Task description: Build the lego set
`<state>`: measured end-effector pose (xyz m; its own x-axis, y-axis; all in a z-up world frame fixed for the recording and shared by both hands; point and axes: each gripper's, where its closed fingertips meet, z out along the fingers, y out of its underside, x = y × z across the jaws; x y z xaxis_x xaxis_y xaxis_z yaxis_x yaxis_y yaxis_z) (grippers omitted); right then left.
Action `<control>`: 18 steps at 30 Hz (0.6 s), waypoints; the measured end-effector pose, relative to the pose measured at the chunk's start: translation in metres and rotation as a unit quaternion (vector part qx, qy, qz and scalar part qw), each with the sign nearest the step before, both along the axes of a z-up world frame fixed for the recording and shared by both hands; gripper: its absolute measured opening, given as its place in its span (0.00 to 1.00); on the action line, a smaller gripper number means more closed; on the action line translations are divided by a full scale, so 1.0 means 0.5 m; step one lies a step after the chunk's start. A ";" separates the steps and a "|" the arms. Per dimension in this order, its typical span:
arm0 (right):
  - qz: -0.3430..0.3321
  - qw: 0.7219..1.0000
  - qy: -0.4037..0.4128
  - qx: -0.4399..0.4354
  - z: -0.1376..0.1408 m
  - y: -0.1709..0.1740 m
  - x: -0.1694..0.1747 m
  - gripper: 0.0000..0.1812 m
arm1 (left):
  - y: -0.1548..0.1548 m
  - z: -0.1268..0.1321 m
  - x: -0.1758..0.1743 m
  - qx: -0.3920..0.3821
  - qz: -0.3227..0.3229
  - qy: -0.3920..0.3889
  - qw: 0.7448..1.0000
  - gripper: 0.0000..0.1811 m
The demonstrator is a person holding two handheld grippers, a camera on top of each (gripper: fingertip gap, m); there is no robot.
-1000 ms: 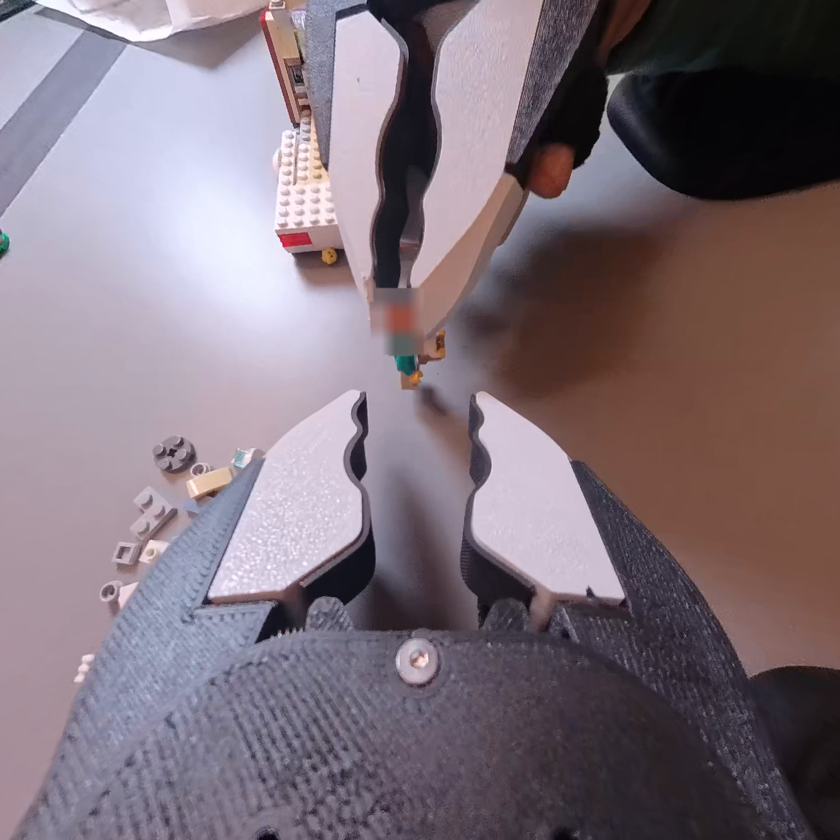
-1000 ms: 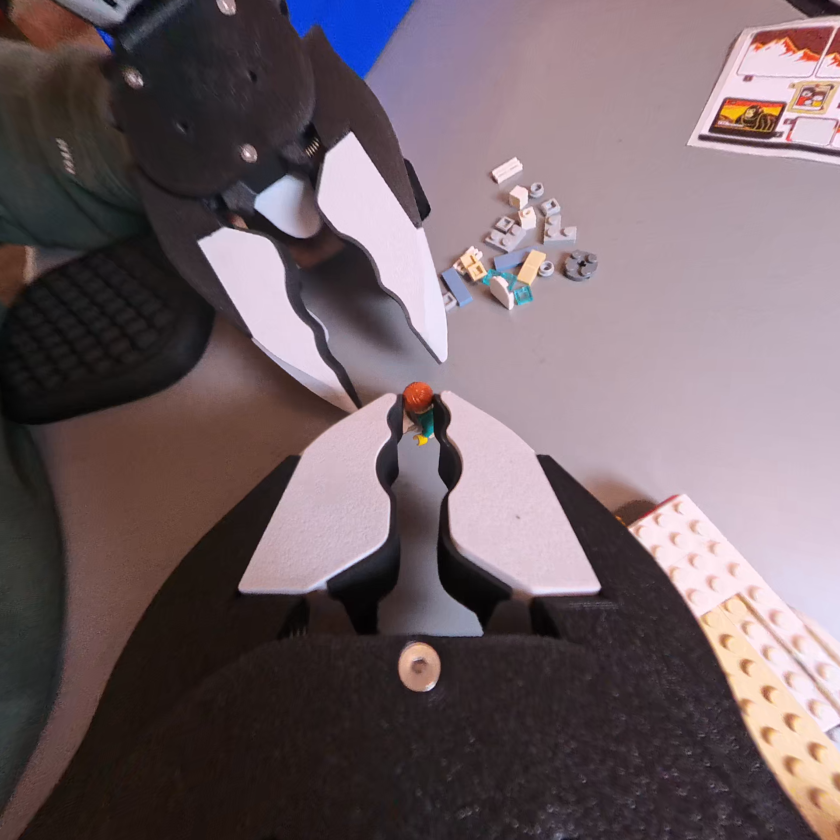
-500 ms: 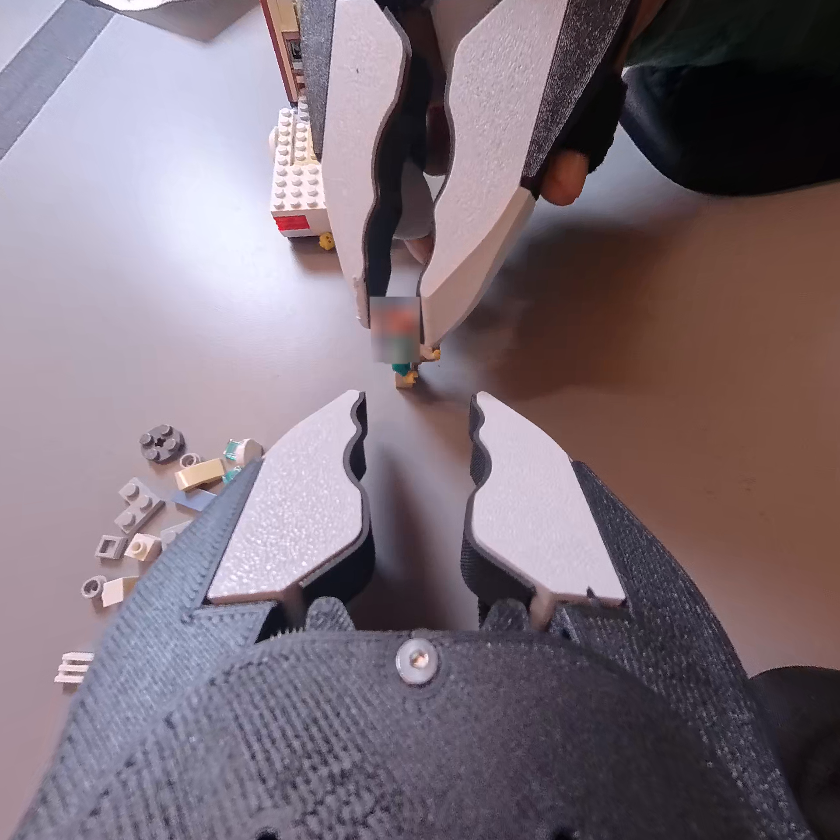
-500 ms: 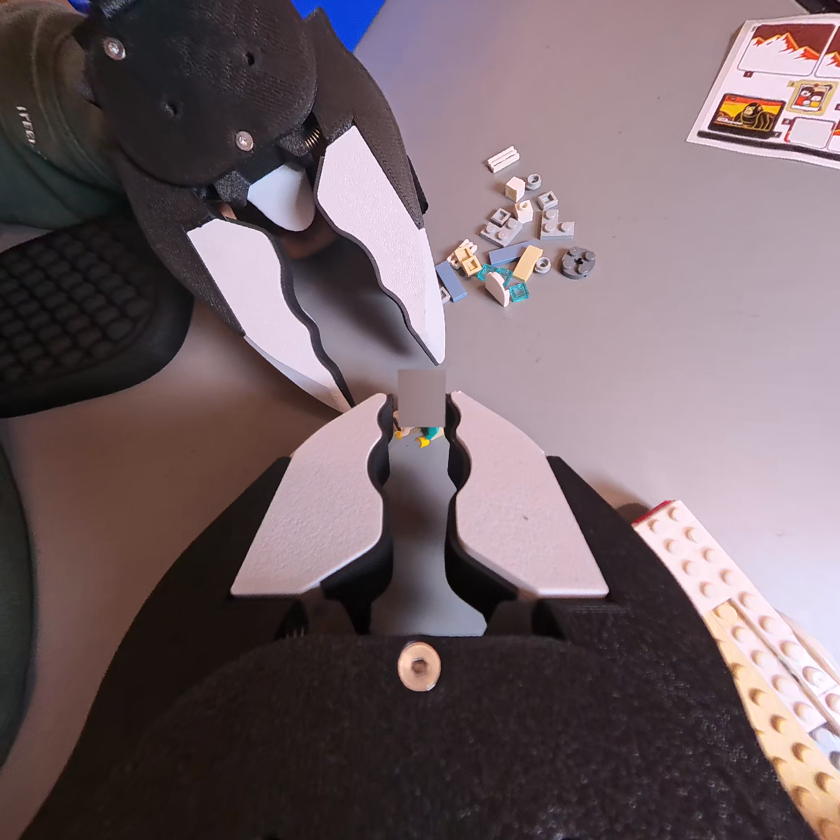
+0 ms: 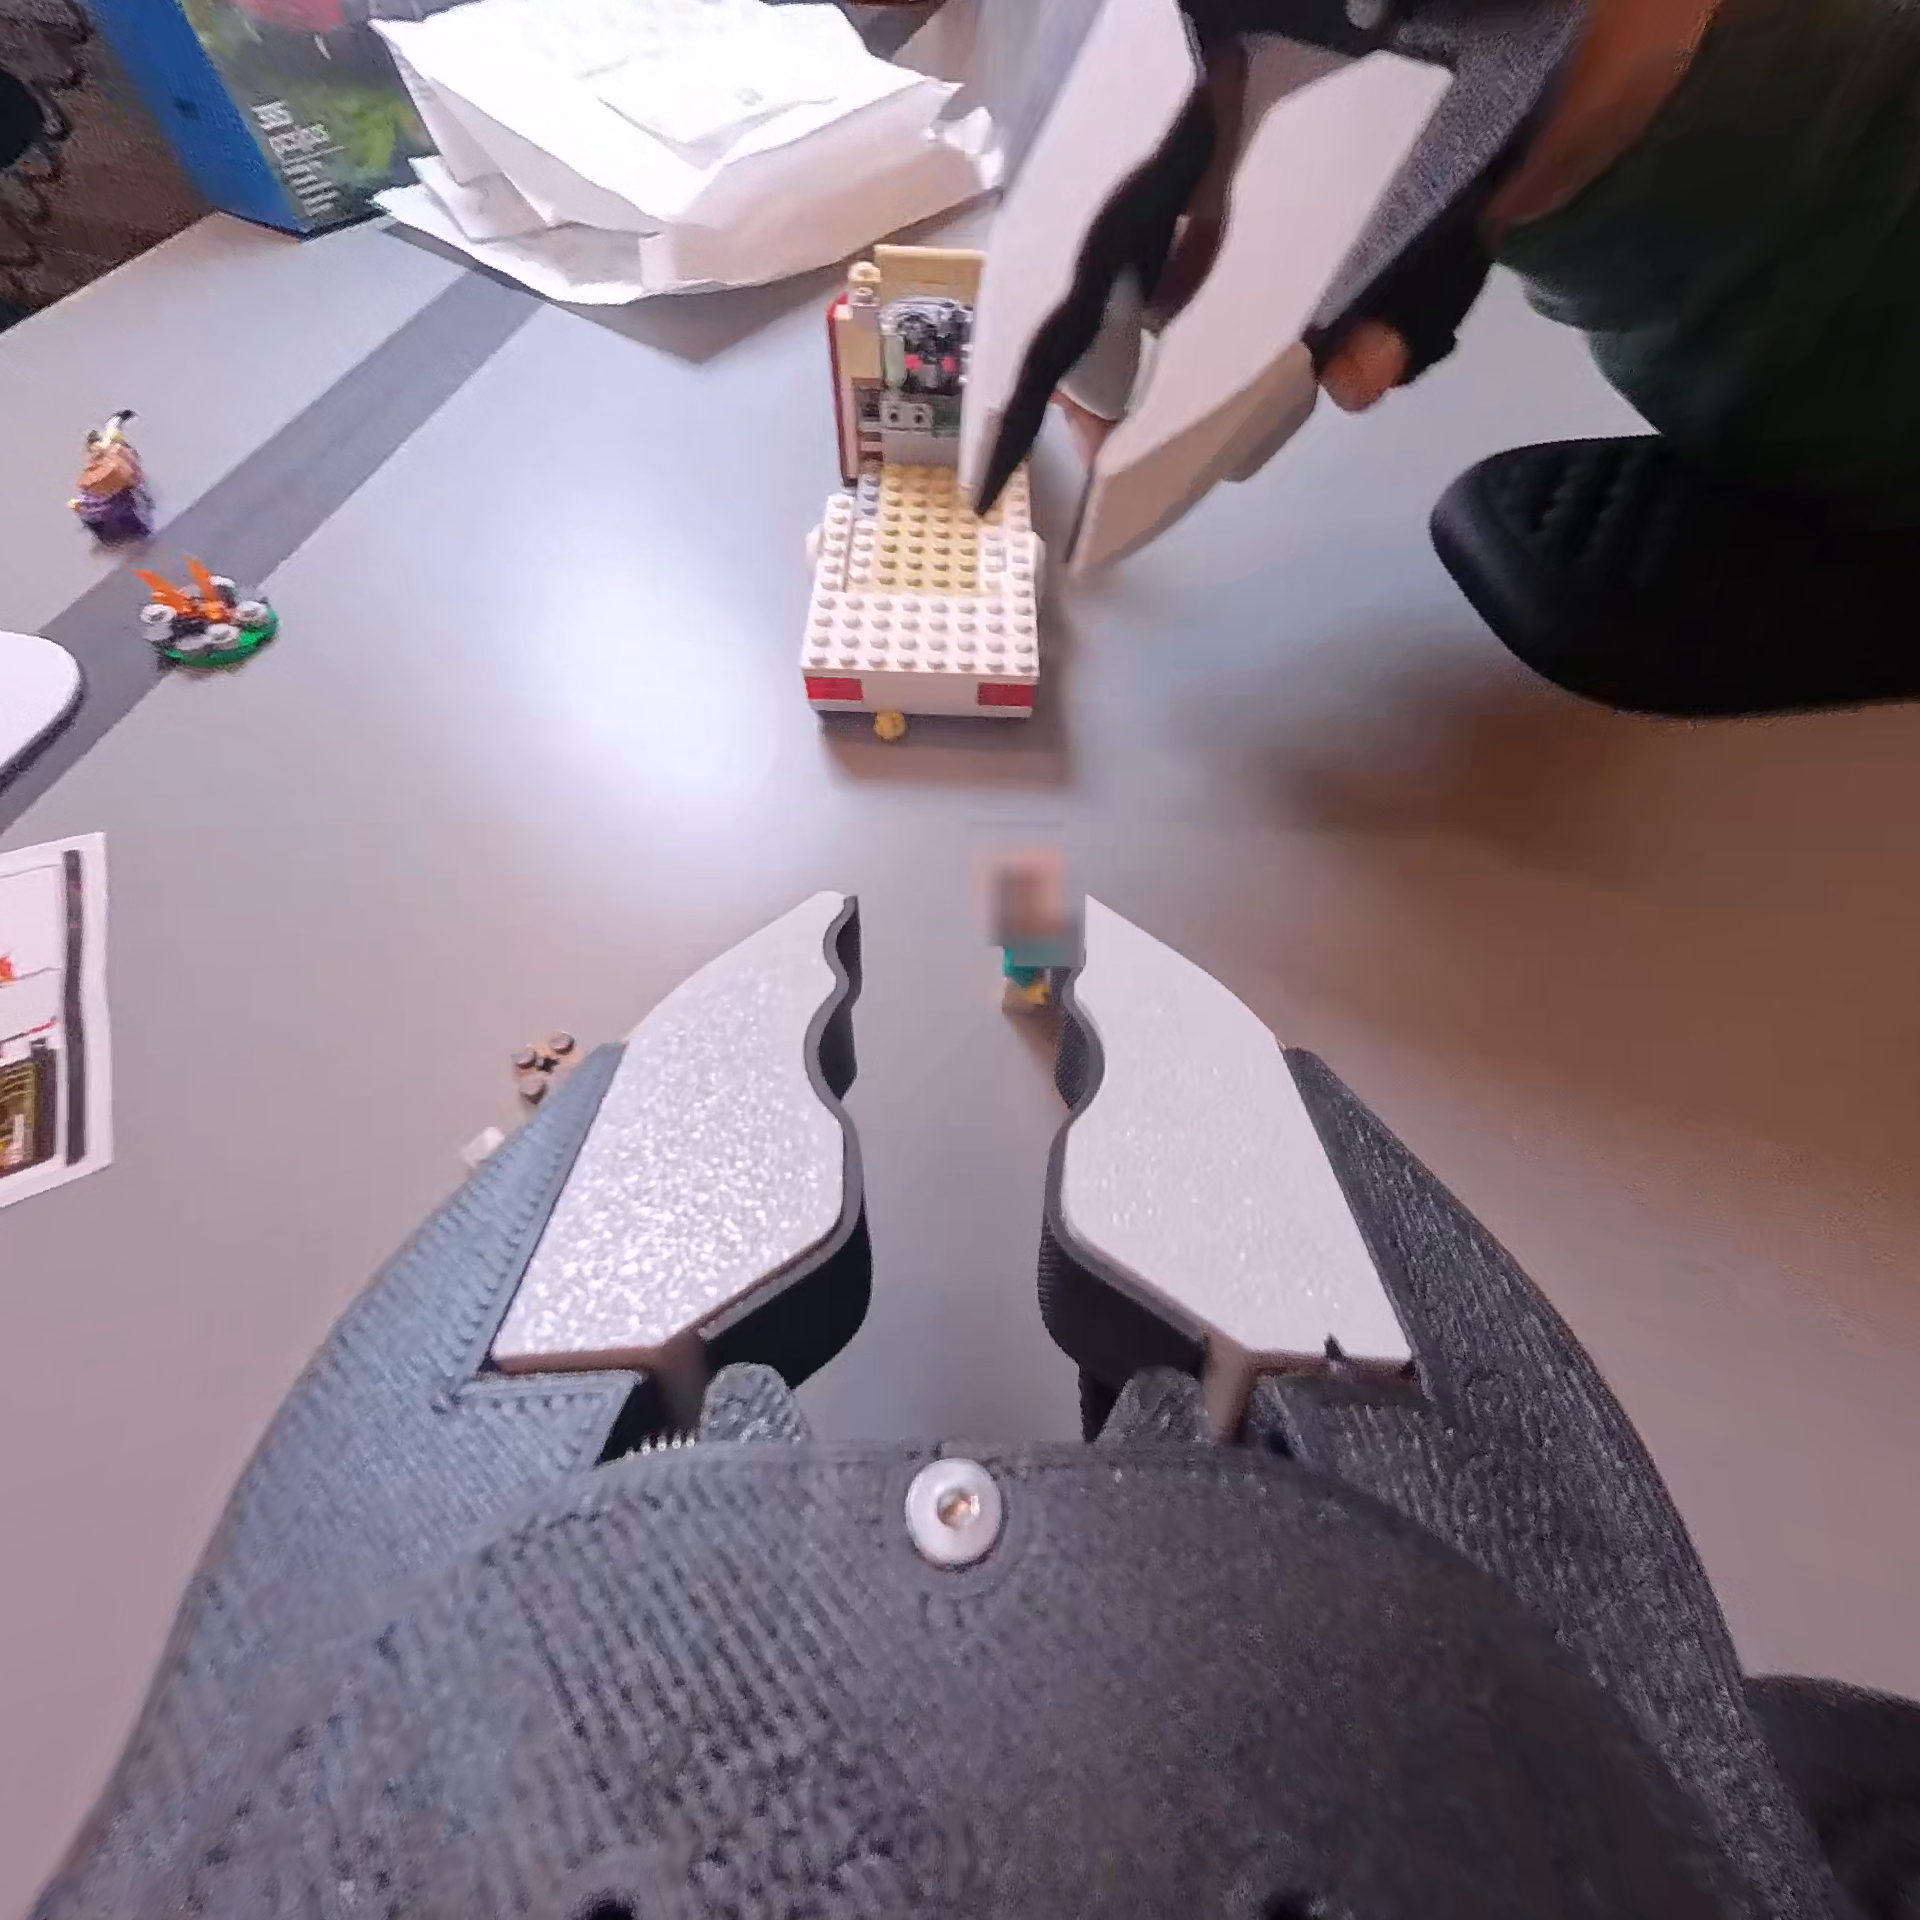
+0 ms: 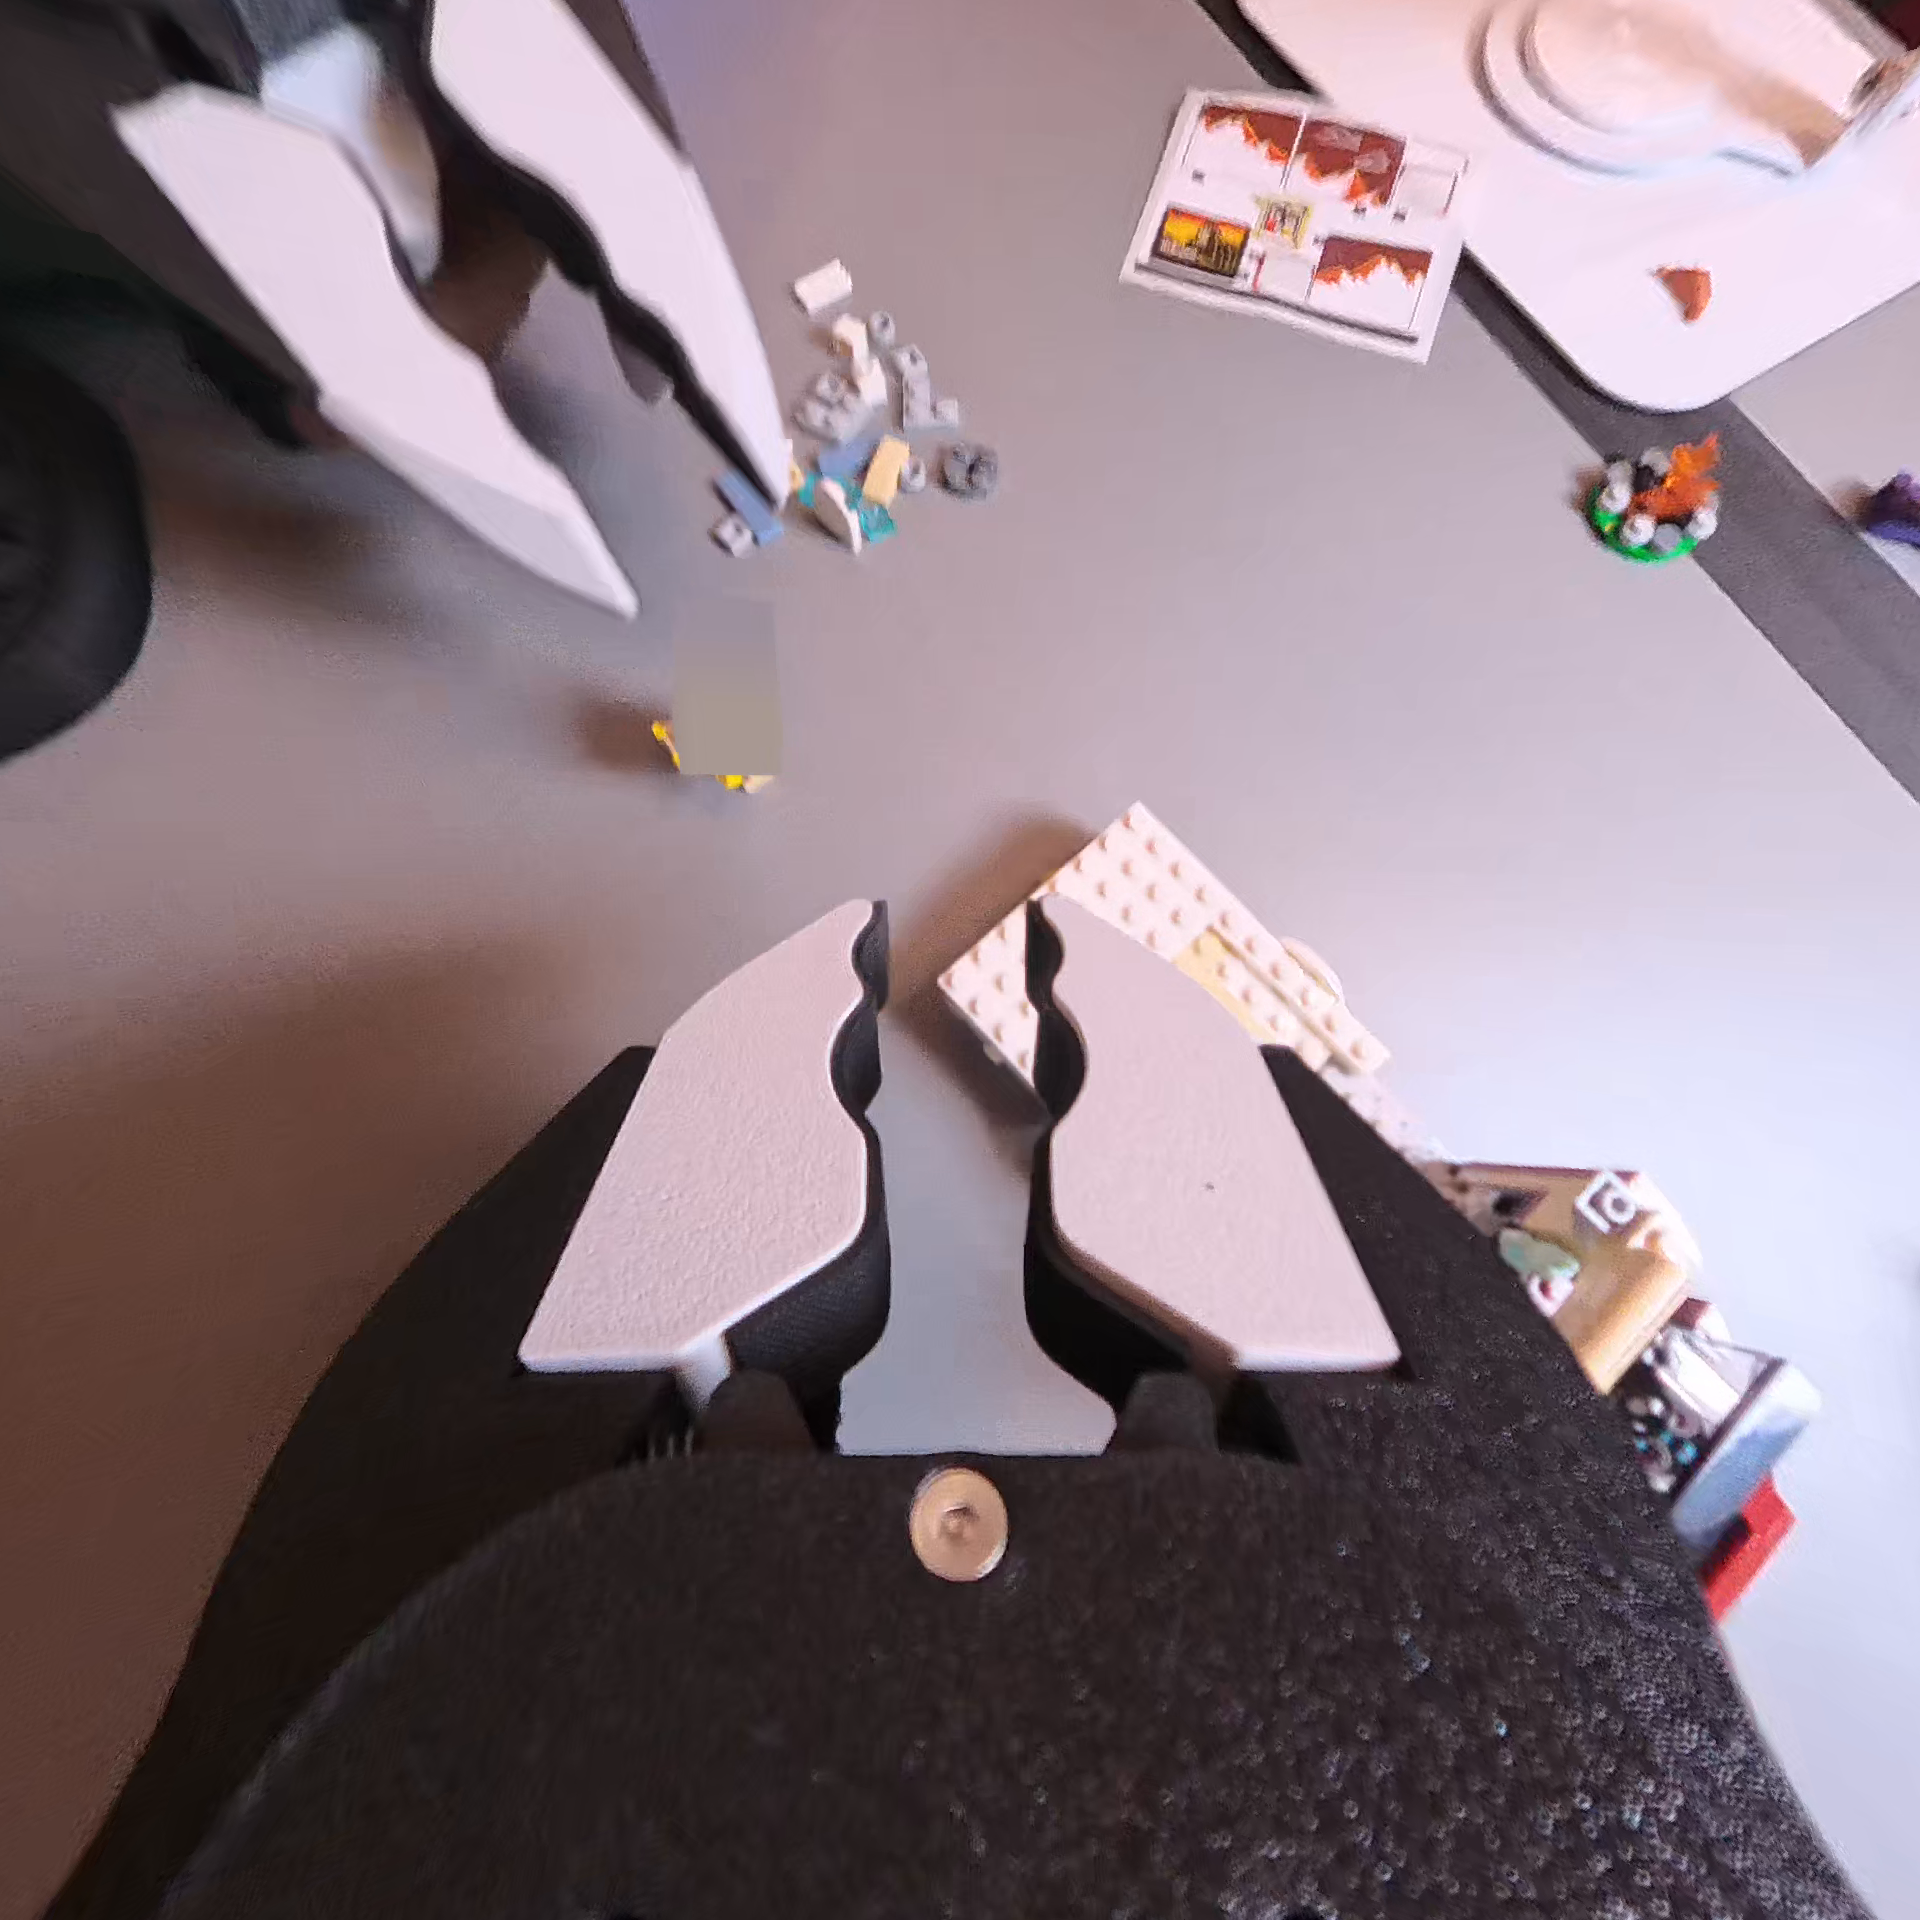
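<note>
While the right view shows loose bricks (image 6: pixel 862 436), left shows paper bags (image 5: pixel 675 135)

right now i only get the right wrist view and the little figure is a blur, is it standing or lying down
Observer: Standing upright. The left wrist view shows the figure on its feet, teal body visible.
Operator: is it inside the left fingers
Observer: It is not gripped. The left gripper is open, and the figure sits at the inner edge of one fingertip, off centre in the gap.
Operator: anything further back on that side
Observer: Behind the build lie white paper bags and a blue box.
</note>
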<state>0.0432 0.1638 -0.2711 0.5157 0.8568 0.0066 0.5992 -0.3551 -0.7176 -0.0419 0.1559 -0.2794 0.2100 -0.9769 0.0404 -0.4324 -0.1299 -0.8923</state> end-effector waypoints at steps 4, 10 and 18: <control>0.028 0.999 -0.011 -0.027 -0.030 -0.030 -0.001 0.12 | 0.037 0.014 0.017 -0.006 0.019 0.014 1.000 0.17; 0.027 0.998 -0.043 -0.038 -0.081 -0.025 -0.024 0.11 | 0.082 -0.018 0.075 -0.024 -0.023 0.079 0.996 0.10; 0.006 0.997 -0.077 -0.009 -0.087 -0.011 0.000 0.11 | 0.081 -0.062 0.144 -0.062 -0.090 0.120 0.987 0.12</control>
<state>0.0434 0.1582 -0.3147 0.4990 0.8637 0.0701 0.7061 -0.3584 -0.6107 0.0301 0.1963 -0.3103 0.0507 -0.9900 0.1319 -0.6562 -0.1326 -0.7429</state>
